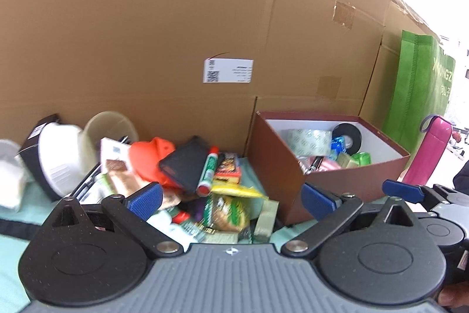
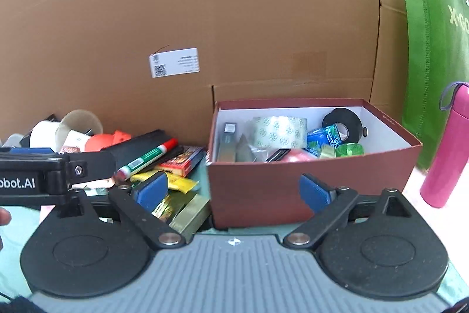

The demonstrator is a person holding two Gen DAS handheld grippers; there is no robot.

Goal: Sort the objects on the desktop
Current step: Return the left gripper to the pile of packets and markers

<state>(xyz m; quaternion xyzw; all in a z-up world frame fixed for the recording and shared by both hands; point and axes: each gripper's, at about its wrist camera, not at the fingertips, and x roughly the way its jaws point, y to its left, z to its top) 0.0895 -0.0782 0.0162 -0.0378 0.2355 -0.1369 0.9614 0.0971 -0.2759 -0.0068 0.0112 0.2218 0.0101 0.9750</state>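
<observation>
A pile of desktop objects lies left of a dark red box (image 1: pixel 281 181) (image 2: pixel 263 184): a green and red marker (image 1: pixel 208 170) (image 2: pixel 146 159), a black wallet (image 1: pixel 184 163), an orange object (image 1: pixel 152 151), a red and yellow packet (image 1: pixel 228 172) and snack packets (image 1: pixel 228 210). The box holds a clear tape roll (image 1: pixel 307 141) (image 2: pixel 278 131), a black tape roll (image 1: pixel 347 137) (image 2: pixel 343 125) and several small items. My left gripper (image 1: pixel 231 198) is open and empty over the pile. My right gripper (image 2: pixel 233 191) is open and empty at the box's near left corner.
Large cardboard cartons (image 1: pixel 176 34) (image 2: pixel 205 34) form a wall behind. A pink bottle (image 1: pixel 428 154) (image 2: pixel 445 148) and a green bag (image 1: pixel 422 84) (image 2: pixel 433 63) stand right of the box. White containers (image 1: pixel 61 154) sit far left. The left gripper's body (image 2: pixel 35 178) shows in the right wrist view.
</observation>
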